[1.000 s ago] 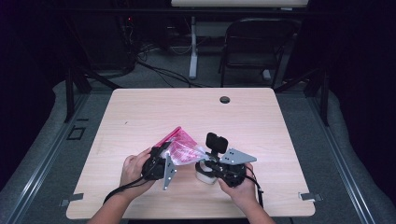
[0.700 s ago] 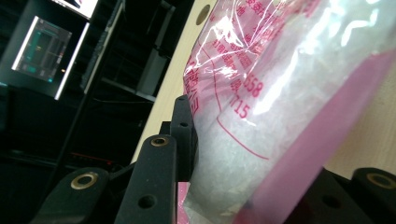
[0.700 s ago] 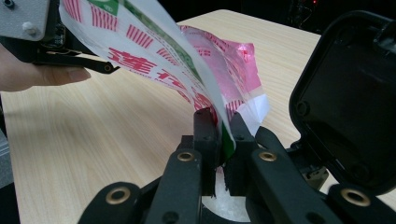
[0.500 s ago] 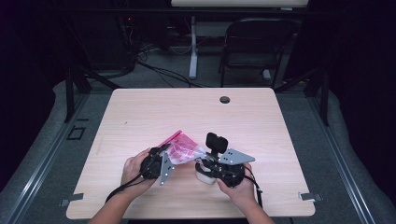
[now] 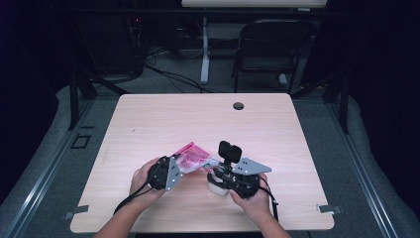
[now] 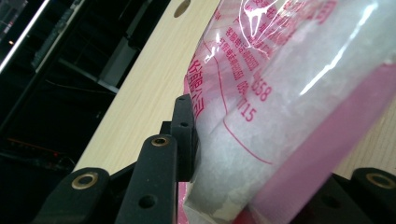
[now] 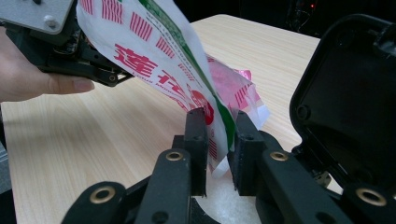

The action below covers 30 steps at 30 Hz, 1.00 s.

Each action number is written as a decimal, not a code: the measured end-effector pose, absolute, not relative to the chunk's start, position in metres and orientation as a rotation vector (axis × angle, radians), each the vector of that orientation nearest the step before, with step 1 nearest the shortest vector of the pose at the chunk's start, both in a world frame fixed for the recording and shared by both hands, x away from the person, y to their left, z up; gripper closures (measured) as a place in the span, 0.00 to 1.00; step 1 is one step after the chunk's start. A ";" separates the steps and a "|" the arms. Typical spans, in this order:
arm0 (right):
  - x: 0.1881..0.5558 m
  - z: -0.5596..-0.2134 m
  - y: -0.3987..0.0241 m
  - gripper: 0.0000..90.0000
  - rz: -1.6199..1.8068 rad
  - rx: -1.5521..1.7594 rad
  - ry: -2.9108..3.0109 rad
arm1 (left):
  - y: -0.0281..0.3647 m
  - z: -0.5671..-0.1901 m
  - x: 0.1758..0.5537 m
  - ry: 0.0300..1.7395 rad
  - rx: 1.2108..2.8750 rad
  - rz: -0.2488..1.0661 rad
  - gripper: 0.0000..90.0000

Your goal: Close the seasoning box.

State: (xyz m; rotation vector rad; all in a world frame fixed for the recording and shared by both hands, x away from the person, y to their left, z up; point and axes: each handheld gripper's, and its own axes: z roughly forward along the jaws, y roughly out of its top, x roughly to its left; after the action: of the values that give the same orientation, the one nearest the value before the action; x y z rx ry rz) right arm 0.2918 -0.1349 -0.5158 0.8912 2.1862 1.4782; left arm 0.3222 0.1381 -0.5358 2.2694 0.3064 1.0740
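We have a pink and clear bag point(image 5: 192, 157) with white powder in it. It hangs just over the tabletop point(image 5: 163, 121), near the 6 o'clock edge, between our two hands.

Our left claw point(image 5: 179, 164) is at about 7 o'clock on the tabletop. It is clenched on the fat end of the bag. In the left gripper view one black finger point(image 6: 184, 135) presses into the bag point(image 6: 289, 107), and the powder bulges around it.

Our right claw point(image 5: 214, 167) is at about 5 o'clock. The thin printed edge of the bag point(image 7: 177, 60) runs between its two fingers point(image 7: 196, 140). The jaws have just been opening, and we can see small gaps beside the edge, so we think this claw has let go. The bag edge still sits between the jaws.

A white cup point(image 5: 217, 184) with an open black lid point(image 5: 230, 150) sits right under the right claw. We can see white powder point(image 7: 224, 198) down there.

We think we are at the pouring step, getting powder from the bag into the cup. Next the right claw must grab the edge in a better spot or move away, while the left claw keeps the bag up so no powder spills on the tabletop.
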 end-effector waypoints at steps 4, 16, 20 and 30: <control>0.292 -0.516 -0.136 0.86 1.472 0.886 2.187 | 0.140 -0.537 0.325 0.323 2.268 1.029 0.81; 0.293 -0.517 -0.135 0.74 1.493 0.895 2.158 | 0.147 -0.546 0.337 0.418 2.241 0.823 0.81; 0.293 -0.517 -0.136 0.71 1.492 0.896 2.160 | 0.153 -0.549 0.343 0.480 2.217 0.744 0.81; 0.294 -0.518 -0.136 0.69 1.496 0.901 2.155 | 0.157 -0.554 0.350 0.572 2.185 0.634 0.81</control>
State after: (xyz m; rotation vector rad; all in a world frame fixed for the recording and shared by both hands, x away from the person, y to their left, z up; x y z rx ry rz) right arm 0.2937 -0.1360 -0.5177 0.9006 2.1554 1.4961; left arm 0.3500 0.1566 -0.5541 2.1850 0.5721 0.6343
